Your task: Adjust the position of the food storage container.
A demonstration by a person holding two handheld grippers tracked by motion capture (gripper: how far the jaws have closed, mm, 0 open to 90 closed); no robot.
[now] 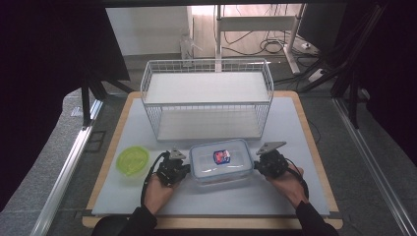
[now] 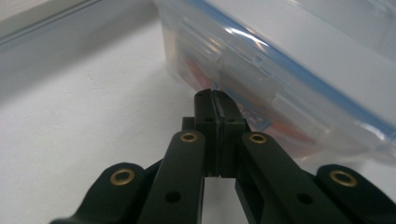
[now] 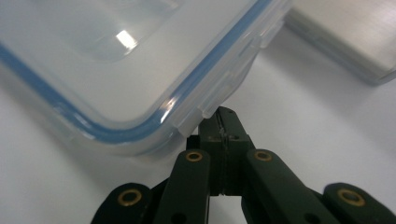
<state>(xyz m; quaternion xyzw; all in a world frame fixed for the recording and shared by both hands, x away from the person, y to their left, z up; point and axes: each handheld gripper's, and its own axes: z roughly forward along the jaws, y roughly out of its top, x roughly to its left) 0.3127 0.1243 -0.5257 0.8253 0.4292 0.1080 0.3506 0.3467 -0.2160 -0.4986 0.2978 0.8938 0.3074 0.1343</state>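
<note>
Clear lidded container (image 1: 221,160) near-centre on white surface (image 1: 295,123); left gripper (image 1: 183,169) and right gripper (image 1: 257,164) flank it, jaws closed empty.

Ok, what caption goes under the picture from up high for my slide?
Two shut grippers, left gripper and right gripper, flank a clear lidded food container before a white wire shelf rack.
</note>
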